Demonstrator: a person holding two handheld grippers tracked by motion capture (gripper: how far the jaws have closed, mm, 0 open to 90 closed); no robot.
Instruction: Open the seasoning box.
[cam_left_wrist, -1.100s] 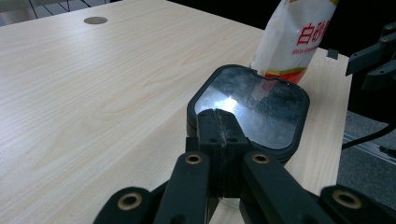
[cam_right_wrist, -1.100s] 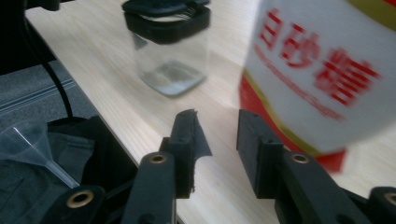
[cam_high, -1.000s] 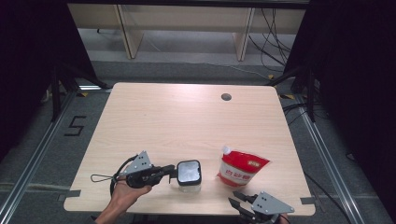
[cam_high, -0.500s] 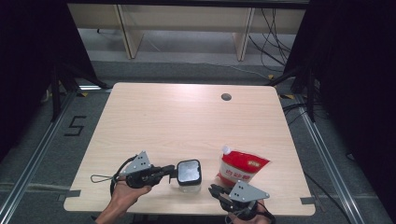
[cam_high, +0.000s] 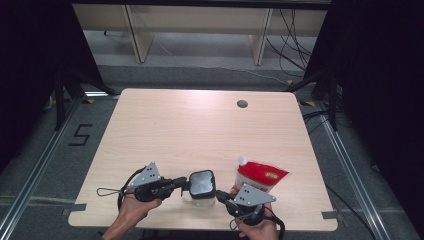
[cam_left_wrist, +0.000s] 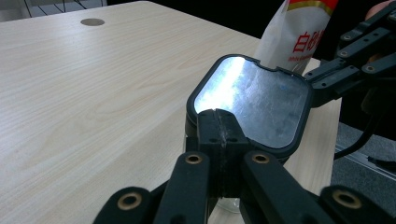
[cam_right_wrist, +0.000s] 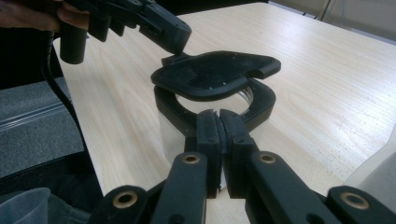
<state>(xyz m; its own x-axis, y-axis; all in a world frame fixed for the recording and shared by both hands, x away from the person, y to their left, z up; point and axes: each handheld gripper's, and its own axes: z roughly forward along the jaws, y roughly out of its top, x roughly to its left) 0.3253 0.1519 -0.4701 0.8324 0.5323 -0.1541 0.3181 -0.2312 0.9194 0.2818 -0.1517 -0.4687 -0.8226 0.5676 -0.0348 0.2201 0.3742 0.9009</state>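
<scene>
Sitting near the table's (cam_high: 165, 125) 6 o'clock edge, clear square jar (cam_high: 200, 197) with black hinged lid (cam_high: 202, 183) | left gripper (cam_high: 183, 184) at its 9 o'clock, pinching the lid | right gripper (cam_high: 220, 196) at 4 o'clock, just clamped on the rim | red-white pouch (cam_high: 259, 175) at 2 o'clock

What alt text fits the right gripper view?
The right gripper, jaws closed together, meets the black rim of a clear jar on a pale wood table. The left gripper holds the jar's black lid lifted, tilted over the opening.
</scene>
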